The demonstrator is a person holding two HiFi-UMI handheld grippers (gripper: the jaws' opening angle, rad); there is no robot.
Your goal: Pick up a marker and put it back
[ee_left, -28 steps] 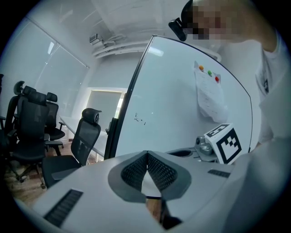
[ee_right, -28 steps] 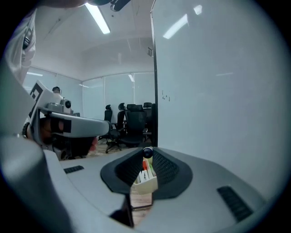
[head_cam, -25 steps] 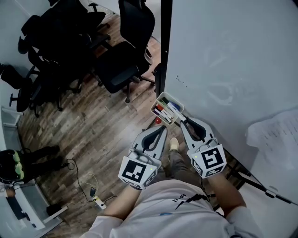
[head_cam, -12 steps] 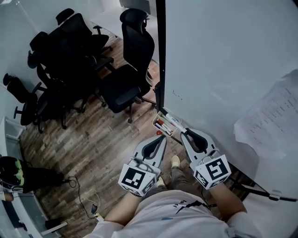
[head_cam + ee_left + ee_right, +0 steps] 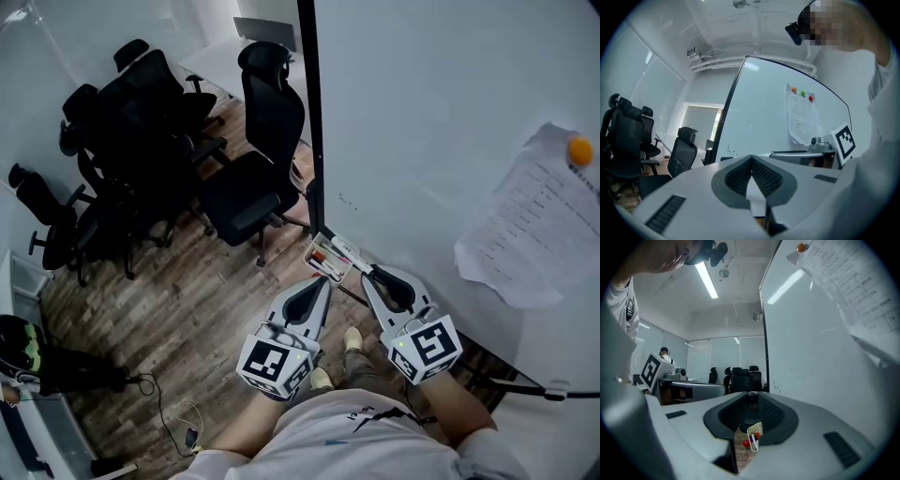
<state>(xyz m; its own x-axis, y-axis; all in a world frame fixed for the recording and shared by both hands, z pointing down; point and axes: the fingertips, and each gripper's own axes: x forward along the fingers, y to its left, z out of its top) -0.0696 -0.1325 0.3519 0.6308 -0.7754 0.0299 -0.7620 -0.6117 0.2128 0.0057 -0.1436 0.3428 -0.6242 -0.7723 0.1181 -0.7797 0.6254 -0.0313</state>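
The right gripper [image 5: 371,273], clamping a marker [image 5: 751,398], is lifting clear of the tray [image 5: 756,428], pickup seemingly done; the left gripper [image 5: 328,279] is idling closed.

The whiteboard [image 5: 422,122] fills the right side, with a paper sheet [image 5: 530,234] held on it under an orange magnet [image 5: 580,150]. At its lower edge sits the marker tray [image 5: 316,261]. The right gripper [image 5: 368,273] grips a marker [image 5: 345,251] over that tray. The left gripper [image 5: 325,280] hovers just beside it, farther from the whiteboard, jaws together. Black chairs [image 5: 253,178] stand left of the whiteboard.

Wood floor [image 5: 187,309], black office chairs [image 5: 248,183] left, whiteboard [image 5: 422,122] w/ paper sheet [image 5: 530,234] right.
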